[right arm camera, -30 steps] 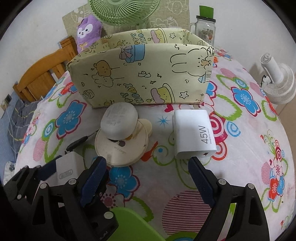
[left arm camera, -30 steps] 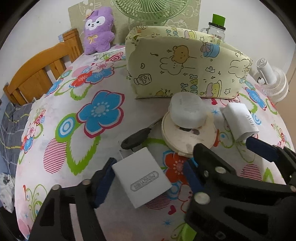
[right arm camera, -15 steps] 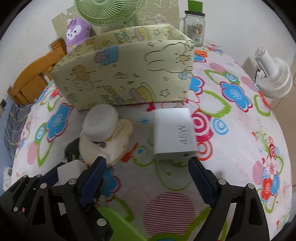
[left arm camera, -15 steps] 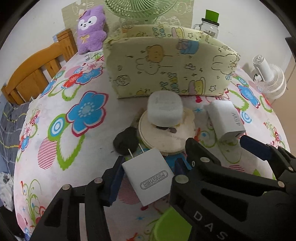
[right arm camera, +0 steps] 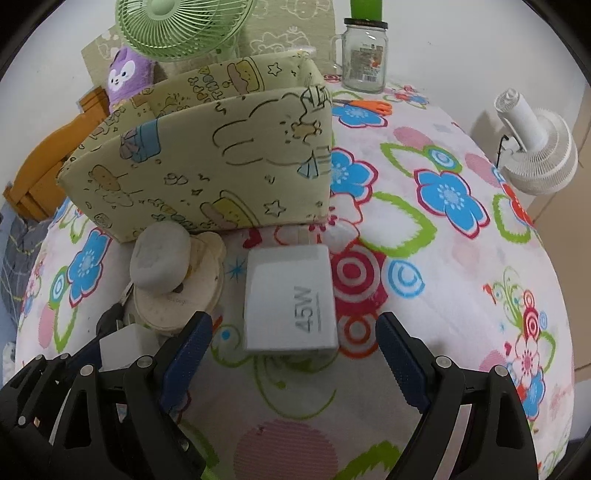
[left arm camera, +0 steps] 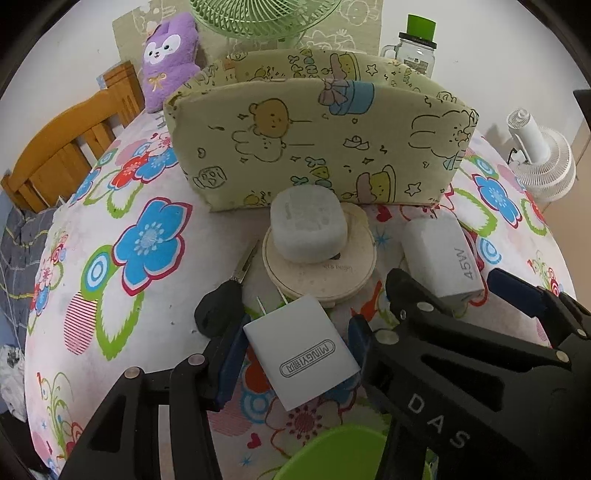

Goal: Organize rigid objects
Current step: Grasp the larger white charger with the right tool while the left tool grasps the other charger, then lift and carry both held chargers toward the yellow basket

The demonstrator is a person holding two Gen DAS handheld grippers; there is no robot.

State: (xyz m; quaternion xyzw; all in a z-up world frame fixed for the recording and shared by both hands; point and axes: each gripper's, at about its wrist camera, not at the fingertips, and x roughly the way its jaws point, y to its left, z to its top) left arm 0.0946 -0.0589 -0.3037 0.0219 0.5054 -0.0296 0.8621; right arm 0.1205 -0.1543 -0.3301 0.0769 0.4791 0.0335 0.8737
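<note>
Floral tabletop (right arm camera: 461, 266), wall behind. Left claw (left arm camera: 295, 354) clamped on "MINGYI" charger (left arm camera: 301, 347); right claw (right arm camera: 293, 350) closing, apart, before "45W" charger (right arm camera: 290, 299), lower centre.

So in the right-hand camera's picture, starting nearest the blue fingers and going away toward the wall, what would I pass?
White 45W charger → cartoon-print fabric box → green fan.

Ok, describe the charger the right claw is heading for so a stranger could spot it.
Find the cartoon-print fabric box on the flowered tablecloth. In front of its right corner lies a white charger, beside the round cream disc. Only it reads 45W on its side.
</note>
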